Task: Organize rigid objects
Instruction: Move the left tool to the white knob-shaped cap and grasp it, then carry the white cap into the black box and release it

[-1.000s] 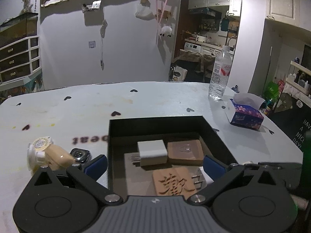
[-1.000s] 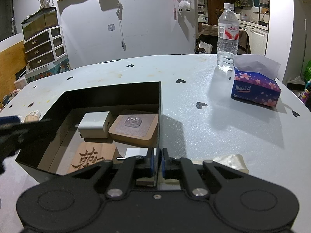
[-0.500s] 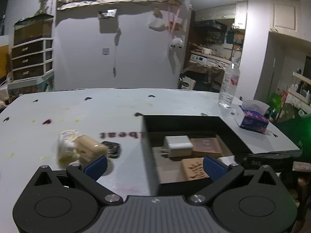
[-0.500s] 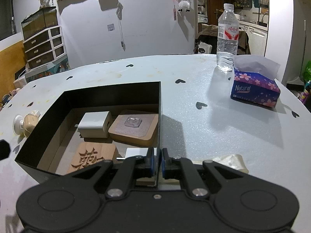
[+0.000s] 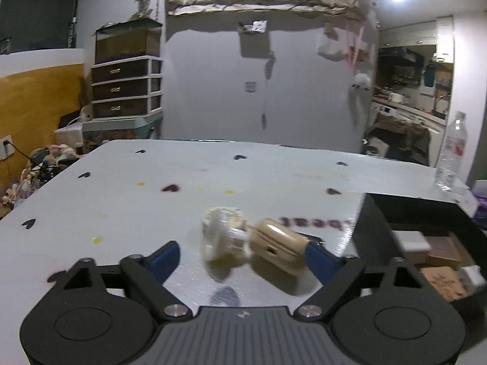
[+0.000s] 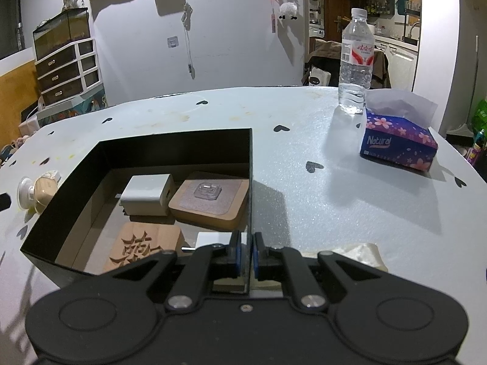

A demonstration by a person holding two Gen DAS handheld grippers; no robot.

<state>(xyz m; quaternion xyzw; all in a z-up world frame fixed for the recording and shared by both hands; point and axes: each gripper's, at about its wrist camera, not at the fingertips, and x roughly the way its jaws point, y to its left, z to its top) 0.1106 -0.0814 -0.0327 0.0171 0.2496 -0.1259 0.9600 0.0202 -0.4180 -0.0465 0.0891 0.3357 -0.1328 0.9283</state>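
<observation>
Holding my right gripper [image 6: 246, 251] pinched tight on the near wall of the black box [image 6: 152, 146], I keep the box from sliding on the white table [image 6: 304, 182]. My left gripper [image 5: 240, 257] is spread wide, and the wooden knob toy with the clear sucker [image 5: 252, 245] lies on the table between its blue fingertips [image 5: 166, 257], which do not squeeze it yet. I think a good part of the job is done: the white charger [image 6: 147, 193], the wooden pad with the clear hook [image 6: 210, 202] and the carved wooden tile [image 6: 143, 248] already sit inside the box. The knob toy is left outside, just beside the box's left wall. Something dark may lie behind it, but it is too blurry to tell.
</observation>
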